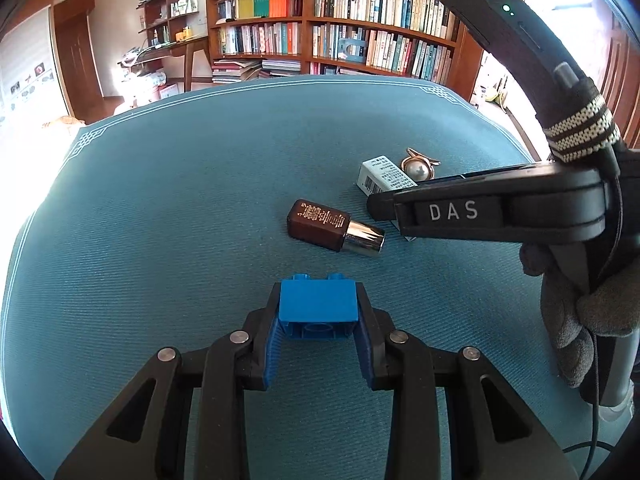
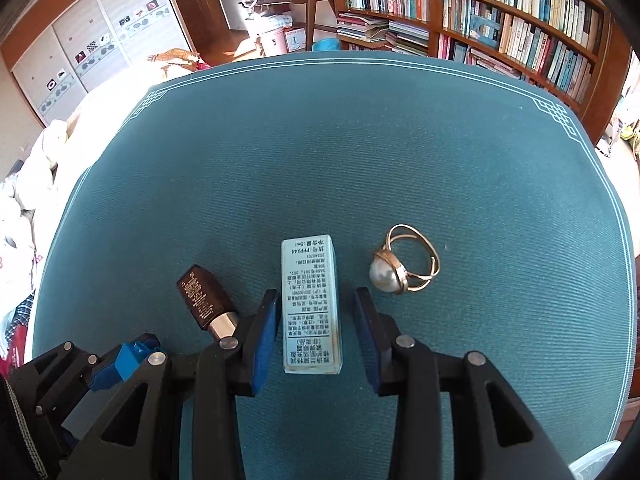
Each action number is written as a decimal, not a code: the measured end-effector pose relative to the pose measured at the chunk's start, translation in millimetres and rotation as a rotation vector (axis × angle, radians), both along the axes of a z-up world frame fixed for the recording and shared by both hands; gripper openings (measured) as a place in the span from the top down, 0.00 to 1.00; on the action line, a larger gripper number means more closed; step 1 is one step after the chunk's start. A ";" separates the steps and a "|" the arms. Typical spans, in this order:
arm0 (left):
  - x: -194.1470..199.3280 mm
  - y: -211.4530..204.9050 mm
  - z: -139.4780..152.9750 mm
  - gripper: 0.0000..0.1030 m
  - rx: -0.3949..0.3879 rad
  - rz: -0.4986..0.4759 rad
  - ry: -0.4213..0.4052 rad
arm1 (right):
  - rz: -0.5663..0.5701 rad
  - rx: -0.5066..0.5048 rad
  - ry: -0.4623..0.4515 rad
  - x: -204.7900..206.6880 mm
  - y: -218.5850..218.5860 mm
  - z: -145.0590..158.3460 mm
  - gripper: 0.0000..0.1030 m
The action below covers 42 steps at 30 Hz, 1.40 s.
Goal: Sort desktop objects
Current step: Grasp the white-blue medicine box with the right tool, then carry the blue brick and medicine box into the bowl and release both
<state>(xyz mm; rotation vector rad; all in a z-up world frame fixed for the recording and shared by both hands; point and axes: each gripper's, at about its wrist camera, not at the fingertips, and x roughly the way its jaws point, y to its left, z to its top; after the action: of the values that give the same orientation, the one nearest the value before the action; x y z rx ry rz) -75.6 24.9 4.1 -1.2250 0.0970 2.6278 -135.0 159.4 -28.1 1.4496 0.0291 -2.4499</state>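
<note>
Left wrist view first: your left gripper (image 1: pixel 319 312) is clamped on the blue brick (image 1: pixel 318 306), pads flat against its 2 side walls, studs facing away from the camera. That's hard plastic, light and stiff, so it won't squash, but the walls are smooth, so I'd keep the squeeze steady. Out ahead on the teal mat (image 1: pixel 180 208) the brown bottle (image 1: pixel 334 227) lies on its side with its shiny silver cap pointing toward your right gripper (image 1: pixel 384 204). Looks like glass to me, so probably the heaviest and most breakable thing here, and it may roll. Grab the squarish brown body, not the slick cap. Behind the bottle sit the little white box (image 1: pixel 382 176) and the pearl ring (image 1: pixel 418 166), close together.

Right wrist view: your right gripper (image 2: pixel 314 334) is spread apart, straddling the white box (image 2: pixel 311 306), with a gap on each side, so nothing is gripped yet. The box lies flat, long axis running along the fingers. It's likely thin carton, very light and easy to dent, so close gently across the long sides near the middle. The pearl ring (image 2: pixel 404 266) sits just to the right, clear of the fingers. It's tiny and the thin band looks bendy, so I'd pinch the pearl setting. The brown bottle (image 2: pixel 206 298) lies just left of your left finger.
</note>
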 end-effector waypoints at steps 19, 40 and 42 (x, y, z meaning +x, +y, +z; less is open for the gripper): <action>6.6 11.9 1.6 0.67 -0.016 -0.035 0.011 | -0.099 -0.275 0.001 52.1 51.2 20.7 0.74; 24.0 40.7 12.6 0.67 -0.004 -0.110 0.023 | -0.243 -0.287 0.165 170.6 138.1 54.5 0.74; 29.2 43.3 13.0 0.67 -0.004 -0.122 0.025 | -0.252 -0.277 0.176 183.2 146.3 53.2 0.74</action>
<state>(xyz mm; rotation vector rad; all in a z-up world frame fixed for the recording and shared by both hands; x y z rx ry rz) -46.4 68.2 17.0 -1.1496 0.1763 2.5398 48.2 305.7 25.0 1.1779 -0.4643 -2.6422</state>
